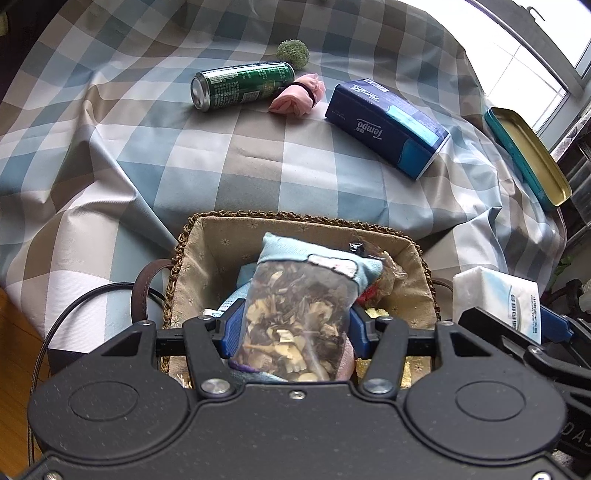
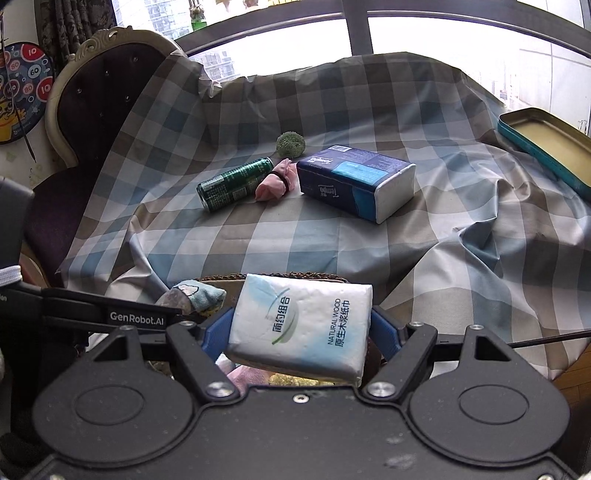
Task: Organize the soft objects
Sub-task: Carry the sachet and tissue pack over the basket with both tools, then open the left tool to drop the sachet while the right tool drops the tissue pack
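Two hand-held grippers, each clamped on one soft pack, above one woven lined basket (image 1: 417, 254).
The left gripper (image 1: 293, 330) grips one clear bag of dried pieces (image 1: 295, 325); the right gripper (image 2: 301, 330) grips one white tissue pack (image 2: 301, 325). Far: one green can (image 1: 242, 85), one pink cloth roll (image 1: 297, 94), one blue tissue pack (image 1: 388, 123).

can (image 1: 242, 85): glossy metal
tablecloth (image 1: 258, 155): smooth checked cloth
basket (image 1: 295, 216): rough woven rim, cloth lining
tin (image 1: 528, 155): painted metal

A checked cloth (image 2: 332, 243) in blue, beige and white covers the table and hangs in folds. Behind it a large window (image 2: 443, 29) gives bright daylight. At the left stands a dark padded chair (image 2: 99, 96), and a dartboard (image 2: 22, 92) hangs on the wall.
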Demonstrator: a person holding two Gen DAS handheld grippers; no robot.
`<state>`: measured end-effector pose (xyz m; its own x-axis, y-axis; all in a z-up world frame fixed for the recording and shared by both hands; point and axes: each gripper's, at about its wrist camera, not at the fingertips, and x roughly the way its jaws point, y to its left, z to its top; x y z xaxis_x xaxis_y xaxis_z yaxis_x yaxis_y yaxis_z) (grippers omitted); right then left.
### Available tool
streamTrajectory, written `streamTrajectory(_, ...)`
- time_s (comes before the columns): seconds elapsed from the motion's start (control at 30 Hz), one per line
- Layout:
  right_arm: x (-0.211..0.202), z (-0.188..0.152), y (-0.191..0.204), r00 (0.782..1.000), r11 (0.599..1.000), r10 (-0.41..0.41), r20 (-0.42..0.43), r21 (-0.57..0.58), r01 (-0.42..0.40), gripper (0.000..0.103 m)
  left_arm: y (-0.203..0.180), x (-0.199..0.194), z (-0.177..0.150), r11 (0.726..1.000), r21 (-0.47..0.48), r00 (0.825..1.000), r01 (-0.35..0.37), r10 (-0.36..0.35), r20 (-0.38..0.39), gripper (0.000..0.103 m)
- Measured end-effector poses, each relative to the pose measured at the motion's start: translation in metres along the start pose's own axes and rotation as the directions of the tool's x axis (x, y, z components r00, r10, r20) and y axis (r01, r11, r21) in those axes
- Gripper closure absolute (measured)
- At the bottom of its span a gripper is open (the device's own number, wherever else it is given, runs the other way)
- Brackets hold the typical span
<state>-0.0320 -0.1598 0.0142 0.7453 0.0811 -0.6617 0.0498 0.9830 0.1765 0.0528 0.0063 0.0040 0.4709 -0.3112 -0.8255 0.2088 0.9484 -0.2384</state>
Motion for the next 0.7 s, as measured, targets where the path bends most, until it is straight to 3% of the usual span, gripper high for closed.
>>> streamTrajectory(0.33,0.001,0.001,0.001,1.0,1.0,0.006,-0.003,-0.012,-0.006,0.025,0.001,-0.005,0.001,1.0,-0.002,0.999,-0.023,0.023,0.03,0.047)
streamTrajectory(0.7,0.013,0.009,0.003,1.0,1.0,0.004,-0.007,-0.013,-0.004,0.025,0.0,-0.007,-0.002,0.992,0.01,0.99,-0.128,0.128,0.06,0.044)
